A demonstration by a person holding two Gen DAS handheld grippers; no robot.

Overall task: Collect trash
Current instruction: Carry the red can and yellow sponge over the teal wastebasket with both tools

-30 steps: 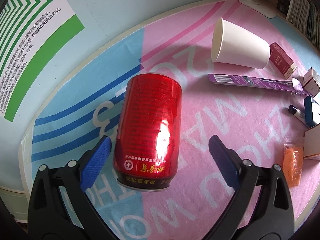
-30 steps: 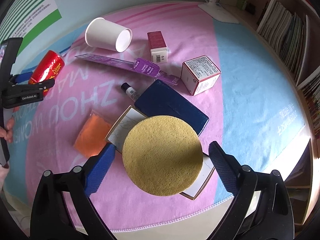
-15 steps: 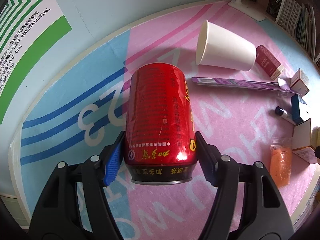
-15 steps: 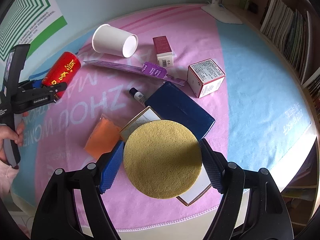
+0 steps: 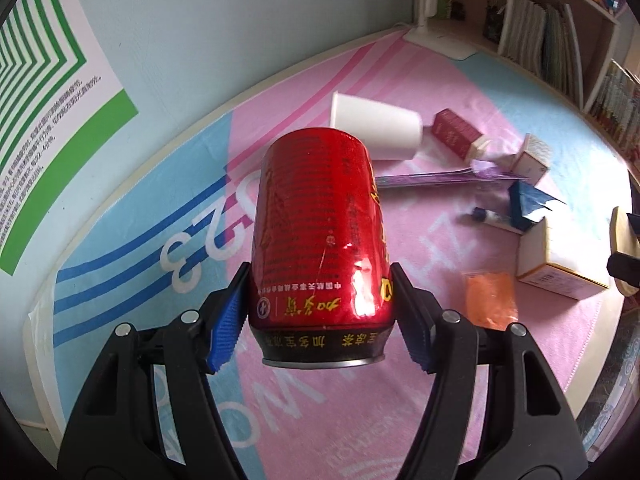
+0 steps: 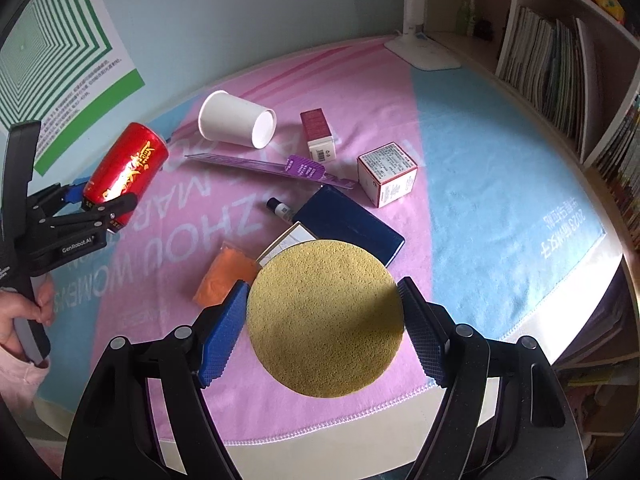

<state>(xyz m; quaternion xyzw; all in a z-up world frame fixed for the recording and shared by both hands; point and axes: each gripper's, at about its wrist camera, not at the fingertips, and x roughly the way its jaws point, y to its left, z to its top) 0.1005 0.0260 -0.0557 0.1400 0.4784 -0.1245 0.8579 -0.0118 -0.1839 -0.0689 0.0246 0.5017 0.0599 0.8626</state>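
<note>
Two hand-held grippers are loaded at once. My left hand-held gripper point(image 5: 322, 326) has its blue pads pressed on both sides of the red can point(image 5: 320, 236), gripping it near its bottom rim, and the can is lifted clear of the pink and blue cloth point(image 6: 500, 184) on the table. My right hand-held gripper point(image 6: 322, 330) is clamped on the round yellow sponge point(image 6: 326, 320), one pad against each edge, and holds it above the cloth. Taking the sponge as the landmark: a flat dark blue box point(image 6: 348, 224) and a pale card box point(image 6: 286, 242) lie just behind it, an orange packet point(image 6: 224, 274) to its left, and a small dark-capped tube point(image 6: 280, 208) behind the packet. Farther behind the sponge lie a purple strip point(image 6: 264, 166), a tipped white paper cup point(image 6: 236, 124), a maroon carton point(image 6: 318, 136) and a white cube box point(image 6: 388, 172). My hand point(image 6: 20, 312) shows far left of the sponge.
</note>
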